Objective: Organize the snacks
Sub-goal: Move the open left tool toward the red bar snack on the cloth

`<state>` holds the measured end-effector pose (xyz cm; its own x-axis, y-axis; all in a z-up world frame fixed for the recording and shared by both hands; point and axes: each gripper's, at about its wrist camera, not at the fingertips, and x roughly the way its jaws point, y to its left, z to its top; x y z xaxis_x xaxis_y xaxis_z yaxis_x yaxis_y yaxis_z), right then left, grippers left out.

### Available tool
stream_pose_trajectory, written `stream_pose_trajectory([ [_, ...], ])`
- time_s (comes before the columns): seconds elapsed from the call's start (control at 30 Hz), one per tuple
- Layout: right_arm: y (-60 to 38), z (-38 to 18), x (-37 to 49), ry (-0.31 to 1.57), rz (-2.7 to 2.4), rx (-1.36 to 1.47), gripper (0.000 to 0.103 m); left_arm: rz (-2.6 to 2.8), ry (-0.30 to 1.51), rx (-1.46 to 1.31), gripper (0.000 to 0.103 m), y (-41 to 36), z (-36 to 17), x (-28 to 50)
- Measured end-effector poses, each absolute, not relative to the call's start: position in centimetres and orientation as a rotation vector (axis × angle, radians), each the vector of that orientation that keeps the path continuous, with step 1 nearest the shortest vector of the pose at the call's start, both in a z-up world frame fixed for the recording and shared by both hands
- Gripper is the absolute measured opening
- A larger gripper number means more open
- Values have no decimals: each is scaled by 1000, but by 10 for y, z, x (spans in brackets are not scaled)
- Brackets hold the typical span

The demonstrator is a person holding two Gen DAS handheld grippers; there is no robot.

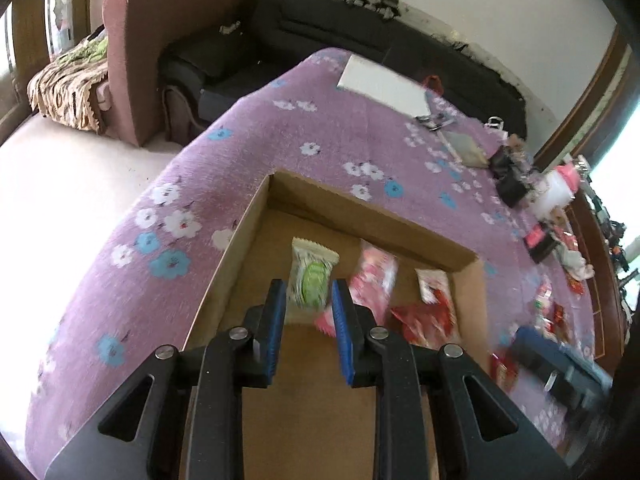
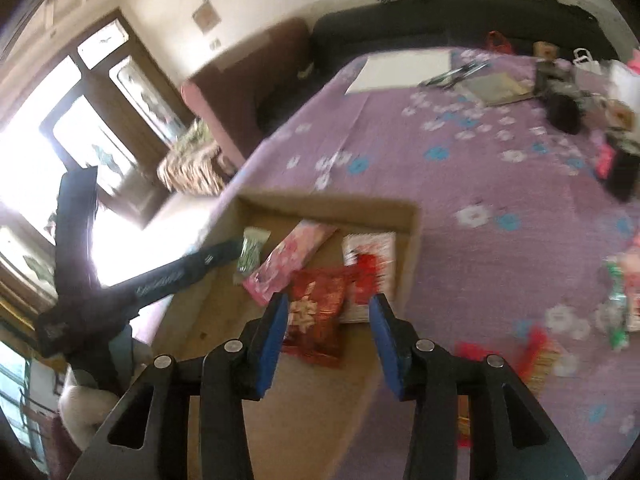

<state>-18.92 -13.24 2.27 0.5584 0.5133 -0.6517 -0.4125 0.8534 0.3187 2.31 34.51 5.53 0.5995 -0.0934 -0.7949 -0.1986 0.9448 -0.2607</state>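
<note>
An open cardboard box (image 1: 256, 216) sits on a purple flowered bed. Inside lie a green-and-white snack packet (image 1: 312, 276), a pink packet (image 1: 372, 280), a red packet (image 1: 424, 320) and a white-and-red packet (image 1: 432, 284). My left gripper (image 1: 308, 300) is open above the box, its blue pads either side of the green packet, holding nothing. My right gripper (image 2: 328, 320) is open and empty above the red packet (image 2: 316, 316). The same box (image 2: 412, 240), pink packet (image 2: 288, 260), green packet (image 2: 252, 252) and left gripper arm (image 2: 160, 280) show in the right wrist view.
Loose snack packets (image 2: 616, 304) lie on the bedspread (image 2: 460, 184) right of the box. A white board (image 1: 384, 84), papers and dark items (image 1: 508, 176) lie at the far side. A pink armchair (image 1: 132, 60) and dark sofa (image 1: 360, 28) stand beyond the bed.
</note>
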Motion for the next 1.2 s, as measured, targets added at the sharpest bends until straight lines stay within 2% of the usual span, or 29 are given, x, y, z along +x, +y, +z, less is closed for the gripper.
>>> stream_pose_trajectory([
  [0.07, -160, 33, -193, 777, 511, 149, 49, 40, 904, -329, 24, 339, 67, 5],
  [0.17, -209, 36, -194, 739, 413, 163, 49, -17, 856, -303, 53, 323, 81, -25],
  [0.2, -226, 33, -191, 742, 375, 172, 50, -32, 841, -295, 56, 317, 84, -32],
  [0.37, -267, 9, -176, 803, 303, 261, 51, -123, 833, -246, 56, 280, 87, -59],
  [0.63, -237, -21, -183, 862, 339, 200, 50, -202, 816, -158, 56, 234, 91, -71],
  [0.7, -229, -28, -186, 864, 319, 164, 48, -223, 816, -158, 56, 225, 92, -69],
  [0.73, -227, -28, -189, 844, 303, 143, 41, -232, 817, -153, 56, 220, 92, -67],
  [0.77, -227, -29, -190, 847, 302, 131, 26, -243, 817, -146, 56, 212, 92, -65],
  [0.83, -234, -28, -193, 856, 317, 146, 21, -259, 819, -129, 56, 199, 91, -61],
  [0.97, -256, -29, -204, 853, 272, 129, 20, -300, 853, -109, 53, 166, 84, -44],
  [1.03, -273, -30, -213, 844, 250, 126, 20, -301, 883, -95, 47, 151, 76, -30],
  [1.2, -312, -35, -230, 798, 202, 142, 20, -231, 982, 8, 42, 121, 43, 9],
])
